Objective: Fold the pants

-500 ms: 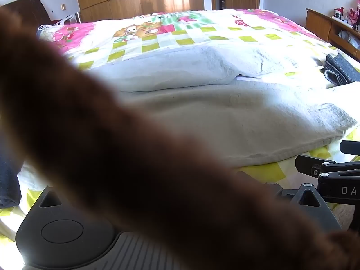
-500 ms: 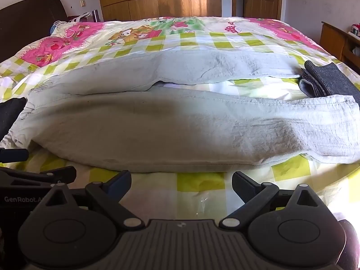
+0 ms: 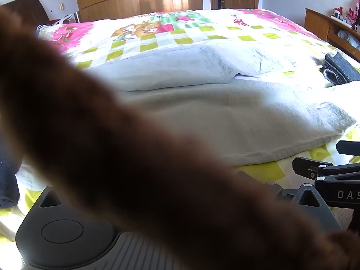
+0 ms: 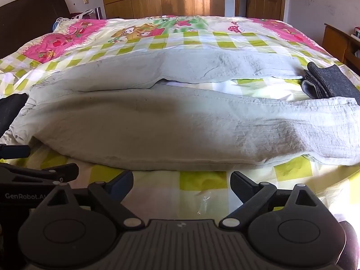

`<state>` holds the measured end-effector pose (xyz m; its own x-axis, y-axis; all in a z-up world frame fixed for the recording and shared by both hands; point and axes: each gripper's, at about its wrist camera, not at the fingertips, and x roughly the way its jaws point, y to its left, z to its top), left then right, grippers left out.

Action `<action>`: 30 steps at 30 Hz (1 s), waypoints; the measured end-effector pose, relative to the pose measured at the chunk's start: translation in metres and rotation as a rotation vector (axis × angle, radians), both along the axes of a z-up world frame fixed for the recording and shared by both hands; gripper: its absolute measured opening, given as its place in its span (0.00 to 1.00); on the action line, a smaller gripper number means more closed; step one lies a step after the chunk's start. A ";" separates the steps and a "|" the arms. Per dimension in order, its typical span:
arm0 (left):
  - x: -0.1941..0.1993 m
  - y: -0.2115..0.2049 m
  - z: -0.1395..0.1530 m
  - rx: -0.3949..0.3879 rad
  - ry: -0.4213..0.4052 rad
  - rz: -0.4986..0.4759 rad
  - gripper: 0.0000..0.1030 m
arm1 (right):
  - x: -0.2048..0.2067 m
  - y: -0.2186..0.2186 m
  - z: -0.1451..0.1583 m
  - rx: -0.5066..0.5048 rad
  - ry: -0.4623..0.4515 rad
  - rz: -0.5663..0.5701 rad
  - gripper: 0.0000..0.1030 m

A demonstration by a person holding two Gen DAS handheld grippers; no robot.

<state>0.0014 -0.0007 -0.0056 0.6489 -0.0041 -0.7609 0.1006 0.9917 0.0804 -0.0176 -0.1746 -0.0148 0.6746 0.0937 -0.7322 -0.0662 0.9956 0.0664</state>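
Note:
Pale grey-green pants (image 4: 171, 130) lie flat across the patterned bed, waist at the left, both legs running right with a gap between them. My right gripper (image 4: 181, 177) hovers open over bare sheet just in front of the near leg's edge, nothing between its fingers. Beside it at the left edge, my left gripper (image 4: 42, 160) also stands open. In the left wrist view a blurred brown furry shape (image 3: 126, 162) close to the lens hides that gripper's own fingers; the pants (image 3: 236, 121) and the right gripper (image 3: 324, 155) show past it.
A folded dark grey garment (image 4: 330, 81) lies on the bed at the right, touching the near leg's hem. A dark cloth (image 4: 11, 110) sits by the waist at the left. A dark headboard (image 4: 29, 11) stands at left, a wooden cabinet (image 4: 337, 42) at right.

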 end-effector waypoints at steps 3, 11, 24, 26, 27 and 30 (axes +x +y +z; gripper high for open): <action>0.001 -0.002 -0.002 -0.005 0.001 -0.001 1.00 | 0.008 0.000 0.001 -0.007 0.011 0.012 1.00; -0.002 -0.002 0.006 -0.003 -0.003 -0.018 1.00 | 0.008 0.001 0.001 -0.006 0.012 0.018 1.00; -0.002 -0.005 0.007 0.001 -0.010 -0.028 1.00 | 0.008 0.002 -0.001 -0.010 0.015 0.021 0.96; -0.003 -0.004 0.007 0.001 -0.012 -0.032 1.00 | 0.008 0.002 -0.001 -0.011 0.016 0.023 0.96; -0.003 -0.004 0.007 0.002 -0.013 -0.033 1.00 | 0.008 0.002 -0.001 -0.012 0.016 0.023 0.96; -0.004 -0.004 0.007 0.002 -0.012 -0.035 1.00 | 0.008 0.003 -0.001 -0.012 0.016 0.023 0.95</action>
